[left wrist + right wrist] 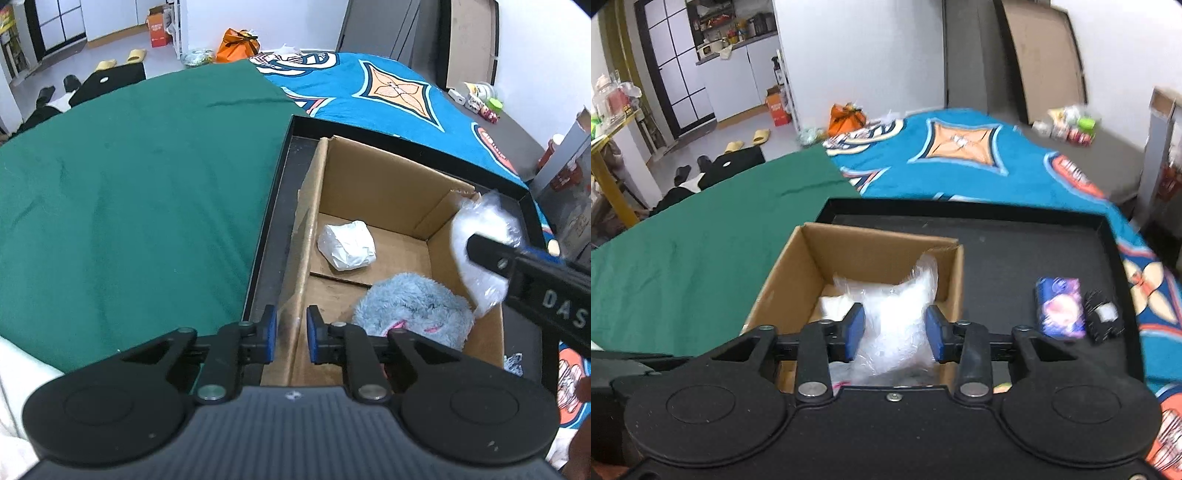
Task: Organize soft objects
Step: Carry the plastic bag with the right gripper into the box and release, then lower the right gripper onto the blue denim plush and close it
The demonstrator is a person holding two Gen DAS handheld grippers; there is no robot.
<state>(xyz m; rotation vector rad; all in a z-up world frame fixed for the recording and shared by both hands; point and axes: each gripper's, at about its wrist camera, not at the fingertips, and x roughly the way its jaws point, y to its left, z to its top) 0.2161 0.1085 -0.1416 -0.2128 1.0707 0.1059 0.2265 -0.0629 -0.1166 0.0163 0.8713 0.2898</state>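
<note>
In the left wrist view, the left gripper point(291, 334) points steeply down at the near left wall of the cardboard box point(376, 184). Its blue jaws are close together, one on each side of that thin wall, and they look pinched on it. The box sits in a black tray point(275, 206) on a bed with a green cloth point(140, 192) and a blue patterned blanket point(388, 88). Inside the box lie a white crumpled bundle point(347, 245) and a fluffy blue toy point(413, 306). The right gripper point(484, 254) reaches in from the right side and holds a clear plastic bag point(484, 229) over the right part of the box. In the right wrist view, the right gripper point(895, 330) tilts down over the open cardboard box point(871, 240). The clear plastic bag point(897, 310) sits between its blue jaws, which stand a fair way apart, with both touching the sides of the bag. The bag hangs over the inside of the box. The white bundle point(833, 306) peeks out behind the left jaw. To the right, on the black tray point(1015, 254), lie a purple packet point(1060, 306) and a small black thing point(1102, 317) just beside it.
</note>
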